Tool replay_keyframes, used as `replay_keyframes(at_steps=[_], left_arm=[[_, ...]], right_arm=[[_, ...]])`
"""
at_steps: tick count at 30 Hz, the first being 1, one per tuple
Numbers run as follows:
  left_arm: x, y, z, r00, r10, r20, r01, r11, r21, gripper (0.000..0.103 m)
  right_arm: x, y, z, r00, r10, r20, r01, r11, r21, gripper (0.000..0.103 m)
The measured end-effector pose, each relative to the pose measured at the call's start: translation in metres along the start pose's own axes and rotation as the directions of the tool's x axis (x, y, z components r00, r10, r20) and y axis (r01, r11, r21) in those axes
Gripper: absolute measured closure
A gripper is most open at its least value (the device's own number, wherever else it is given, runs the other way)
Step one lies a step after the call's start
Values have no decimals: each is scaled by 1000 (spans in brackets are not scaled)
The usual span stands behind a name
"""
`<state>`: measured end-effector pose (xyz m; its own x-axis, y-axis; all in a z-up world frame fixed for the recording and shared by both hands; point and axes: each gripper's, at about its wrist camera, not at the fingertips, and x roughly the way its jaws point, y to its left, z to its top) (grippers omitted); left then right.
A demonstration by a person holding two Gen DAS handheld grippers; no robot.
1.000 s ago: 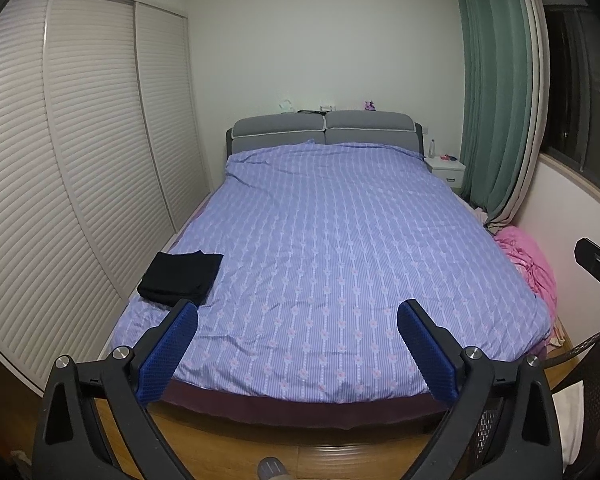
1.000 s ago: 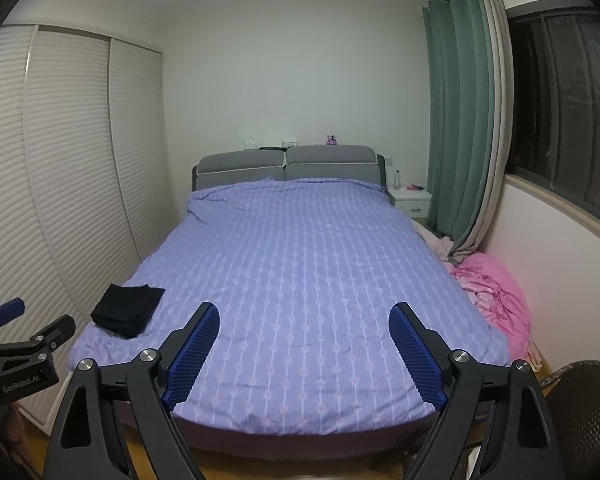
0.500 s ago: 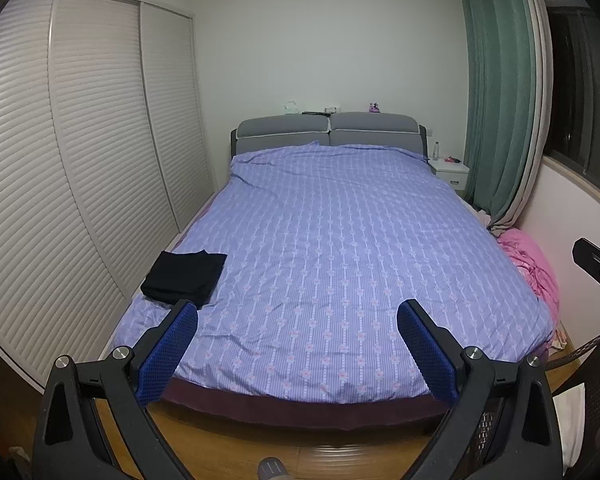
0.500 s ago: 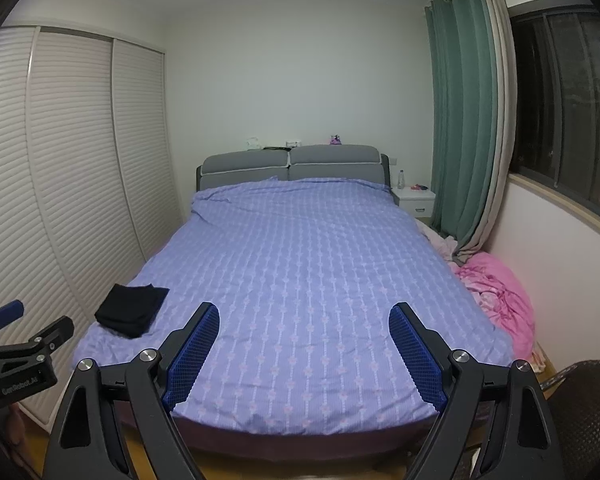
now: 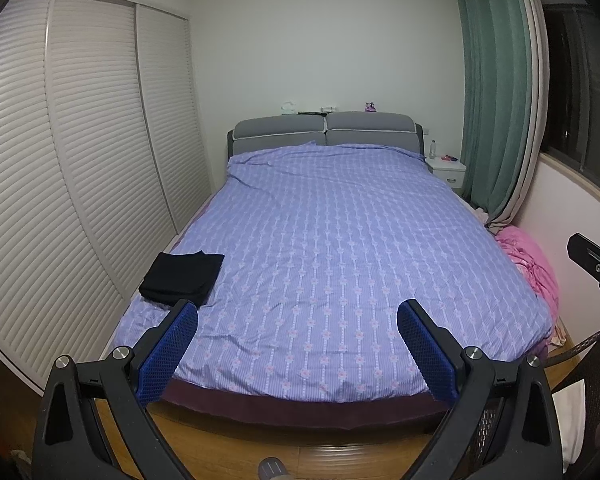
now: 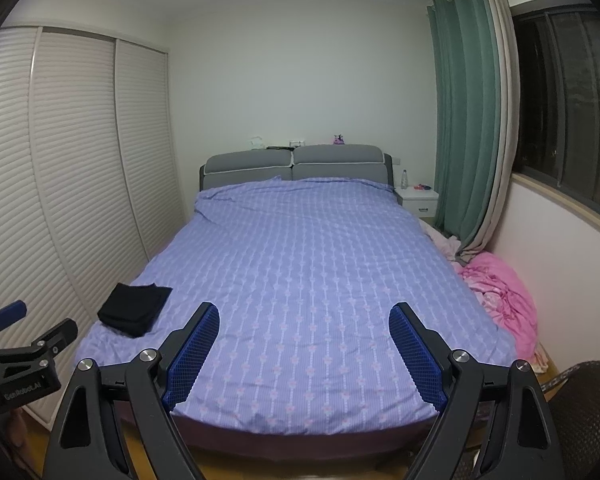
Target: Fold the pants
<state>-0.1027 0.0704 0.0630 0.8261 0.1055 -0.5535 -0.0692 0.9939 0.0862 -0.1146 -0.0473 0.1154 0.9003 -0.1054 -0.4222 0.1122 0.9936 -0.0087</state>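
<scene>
I see the black pants (image 5: 182,277) folded into a flat soft rectangle at lower left of the frame, on the striped lilac bedspread (image 5: 332,248). My left gripper (image 5: 297,346) and right gripper (image 6: 304,354) hold their mesh-textured blue pads wide apart, empty.

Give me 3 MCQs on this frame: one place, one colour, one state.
1. Where do the folded black pants lie on the bed?
A. near-left corner
B. by the headboard
C. right edge

2. What colour is the curtain?
A. purple
B. green
C. grey

3. How are both grippers?
A. shut on pants
B. open, holding nothing
C. shut, holding nothing

Key: 1 A, they sit near the wardrobe side at the foot; 2 B, it hangs green by the window; 3 B, left gripper and right gripper show wide jaws with only bedding between.
</scene>
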Motion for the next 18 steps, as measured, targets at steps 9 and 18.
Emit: replay_keyframes(at_steps=[9, 18], left_arm=[[-2, 1, -1, 1000, 0, 3, 0, 1000, 1, 1], [-2, 1, 0, 1000, 0, 1, 0, 1000, 2, 1]], right_arm=[[0, 0, 1, 1000, 4, -5, -4, 1000, 0, 15], [4, 0, 2, 1000, 14, -10, -15, 1000, -2, 15]])
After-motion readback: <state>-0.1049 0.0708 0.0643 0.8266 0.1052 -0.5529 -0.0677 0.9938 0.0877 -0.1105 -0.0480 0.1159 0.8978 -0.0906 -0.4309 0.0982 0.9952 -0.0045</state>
